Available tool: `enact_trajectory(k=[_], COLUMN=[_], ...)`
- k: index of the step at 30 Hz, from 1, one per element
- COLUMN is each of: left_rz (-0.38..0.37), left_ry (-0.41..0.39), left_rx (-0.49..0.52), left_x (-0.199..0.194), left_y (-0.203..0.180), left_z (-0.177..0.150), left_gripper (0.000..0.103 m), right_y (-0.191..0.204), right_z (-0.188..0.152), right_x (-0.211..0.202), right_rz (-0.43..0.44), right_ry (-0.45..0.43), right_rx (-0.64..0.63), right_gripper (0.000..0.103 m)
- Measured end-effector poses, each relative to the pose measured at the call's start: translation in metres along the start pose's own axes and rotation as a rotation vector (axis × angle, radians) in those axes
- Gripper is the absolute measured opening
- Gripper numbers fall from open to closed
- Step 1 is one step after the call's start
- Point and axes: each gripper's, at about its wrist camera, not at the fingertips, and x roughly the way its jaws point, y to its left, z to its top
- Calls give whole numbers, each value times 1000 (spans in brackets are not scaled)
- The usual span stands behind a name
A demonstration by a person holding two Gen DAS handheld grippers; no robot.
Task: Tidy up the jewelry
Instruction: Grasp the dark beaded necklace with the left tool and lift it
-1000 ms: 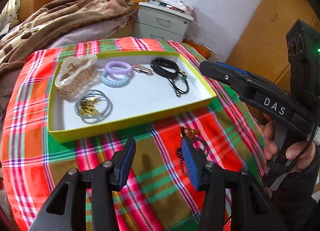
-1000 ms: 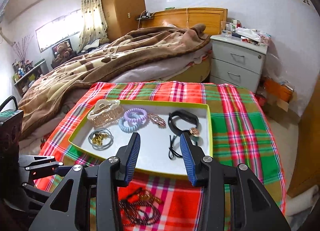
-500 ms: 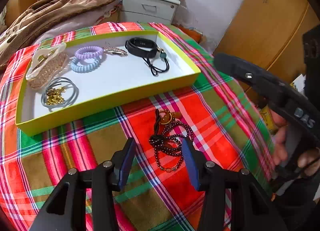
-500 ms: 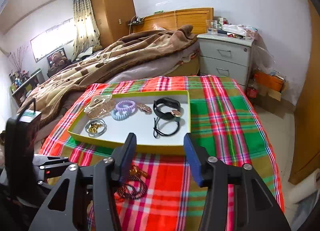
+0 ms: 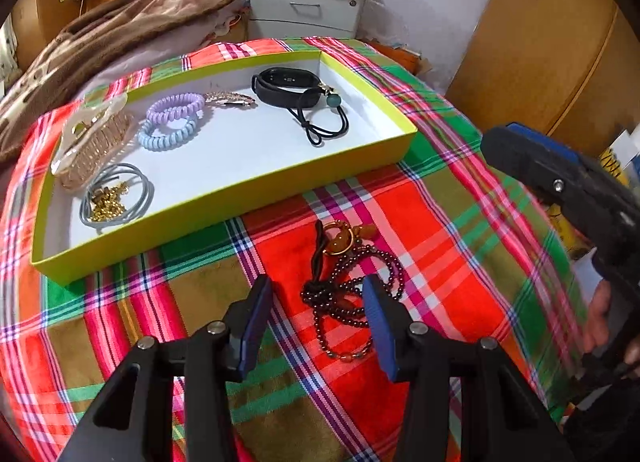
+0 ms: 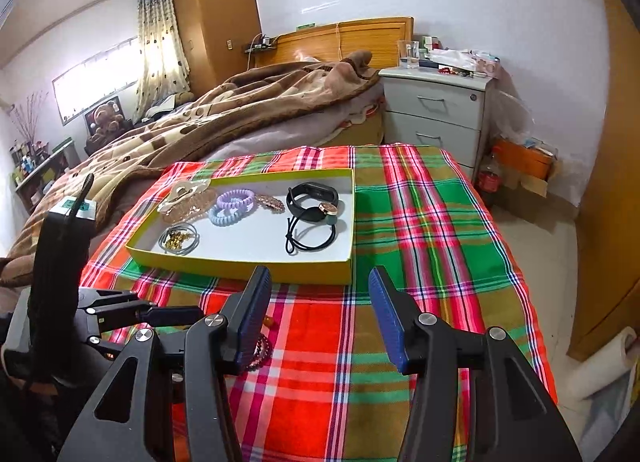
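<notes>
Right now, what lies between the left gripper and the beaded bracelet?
Nothing: in the left wrist view the open left gripper hangs right at the beaded bracelet, only plaid cloth showing around it.

Left tool (image 5: 318, 320) low and level with blue pads spread wide, nothing between them; right tool (image 6: 320, 316) likewise gaping and unloaded, held further right, person's hand (image 5: 604, 326) gripping its handle.

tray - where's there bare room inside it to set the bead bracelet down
Inside the tray, the widest bare floor runs along the near wall, between the grey hair ties and the black elastic tie. The near right corner is also free. The far left is crowded: claw clip, coil ties and barrette. The bead bracelet lies on the cloth.
</notes>
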Motion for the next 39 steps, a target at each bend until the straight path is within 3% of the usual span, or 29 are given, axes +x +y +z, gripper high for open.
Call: enact_trajectory(k=[5, 11, 21, 32, 37, 39], left_rz=[47, -8, -89, -328, -337, -287], left_ry=[4, 5, -32, -165, -197, -196], left_rx=[10, -15, -69, -137, -137, -117], left_x=[-2, -9, -29, -78, -91, -93], left_y=[4, 16, 37, 54, 53, 54], left_z=[-1, -8, -22, -14, -11, -12], left_gripper=[26, 19, 17, 14, 14, 14], right_y=[3, 9, 15, 15, 16, 19], right_z=[0, 1, -2, -8, -13, -15], right_x=[1, 2, 4, 13, 14, 16], right_rz=[-2, -7, -9, -11, 7, 23], right_ry=[3, 11, 20, 52, 60, 69], right_rx=[-2, -10, -9, 2, 3, -5], right_gripper=[52, 52, 52, 52, 52, 52])
